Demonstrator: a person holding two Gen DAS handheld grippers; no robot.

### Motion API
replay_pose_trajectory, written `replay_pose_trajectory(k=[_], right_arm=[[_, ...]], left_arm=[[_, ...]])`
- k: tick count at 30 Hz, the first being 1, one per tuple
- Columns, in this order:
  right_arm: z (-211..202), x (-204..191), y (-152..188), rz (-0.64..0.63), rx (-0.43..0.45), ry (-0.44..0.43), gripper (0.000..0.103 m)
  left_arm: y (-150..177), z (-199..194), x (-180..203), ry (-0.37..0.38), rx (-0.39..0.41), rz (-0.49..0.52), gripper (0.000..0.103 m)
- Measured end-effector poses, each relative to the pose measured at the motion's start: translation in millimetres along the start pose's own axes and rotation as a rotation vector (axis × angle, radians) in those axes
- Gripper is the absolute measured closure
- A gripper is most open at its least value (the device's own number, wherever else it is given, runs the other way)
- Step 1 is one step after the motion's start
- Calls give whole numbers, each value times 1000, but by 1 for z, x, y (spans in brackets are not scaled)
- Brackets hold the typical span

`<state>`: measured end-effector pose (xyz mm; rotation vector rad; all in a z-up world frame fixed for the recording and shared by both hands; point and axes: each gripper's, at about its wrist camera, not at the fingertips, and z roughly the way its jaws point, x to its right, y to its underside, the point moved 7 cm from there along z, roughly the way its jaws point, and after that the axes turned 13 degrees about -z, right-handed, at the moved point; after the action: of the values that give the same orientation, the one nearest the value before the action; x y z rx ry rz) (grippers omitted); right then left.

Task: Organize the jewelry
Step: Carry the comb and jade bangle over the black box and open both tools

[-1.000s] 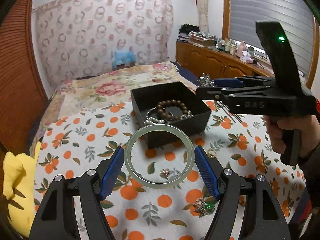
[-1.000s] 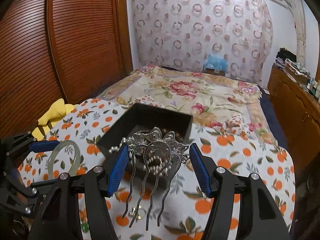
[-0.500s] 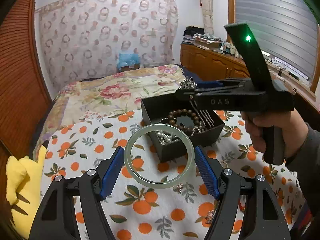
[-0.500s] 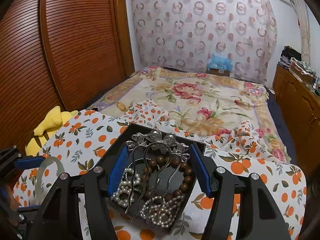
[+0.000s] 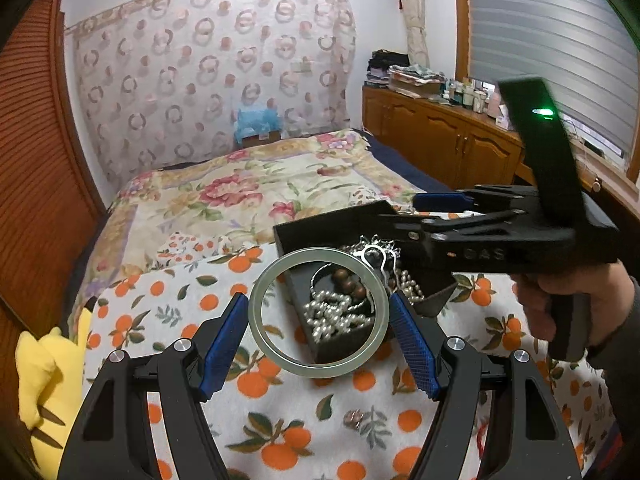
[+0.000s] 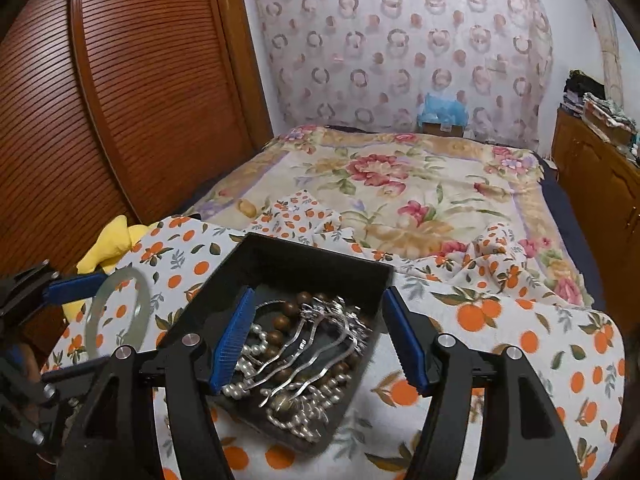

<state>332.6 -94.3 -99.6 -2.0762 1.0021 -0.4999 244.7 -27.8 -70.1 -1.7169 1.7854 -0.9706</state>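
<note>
Your left tool (image 5: 319, 328) clamps the jade bangle (image 5: 319, 313); your right tool (image 6: 316, 338) (spread apart) hangs above the black box (image 6: 304, 256). The silver hairpin (image 6: 316, 340) lies inside

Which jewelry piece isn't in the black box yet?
The pale green bangle, held between the left gripper fingers short of the black box. The silver hair comb, pearls and wooden beads lie inside it.

The open black rectangular box (image 6: 320, 264) is crowded with a silver pronged hair comb (image 6: 320, 344), white pearl strands (image 5: 336, 316) and brown wooden beads (image 6: 280, 324). The right gripper (image 6: 316, 336) hangs over it, blocking approach from above. Orange-print cloth (image 5: 320, 432) beside the box lies mostly open.
</note>
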Motion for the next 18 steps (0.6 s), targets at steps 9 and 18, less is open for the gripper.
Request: replay_pose_trajectory(k=[9,18], right_arm=[[-41,21,36,22,15,54,35],[-57,32,61,46,9,72,35]], left_arm=[[-14,33,26,-19,-23,47,34],[-11,67,25,-58,-70,55,34]])
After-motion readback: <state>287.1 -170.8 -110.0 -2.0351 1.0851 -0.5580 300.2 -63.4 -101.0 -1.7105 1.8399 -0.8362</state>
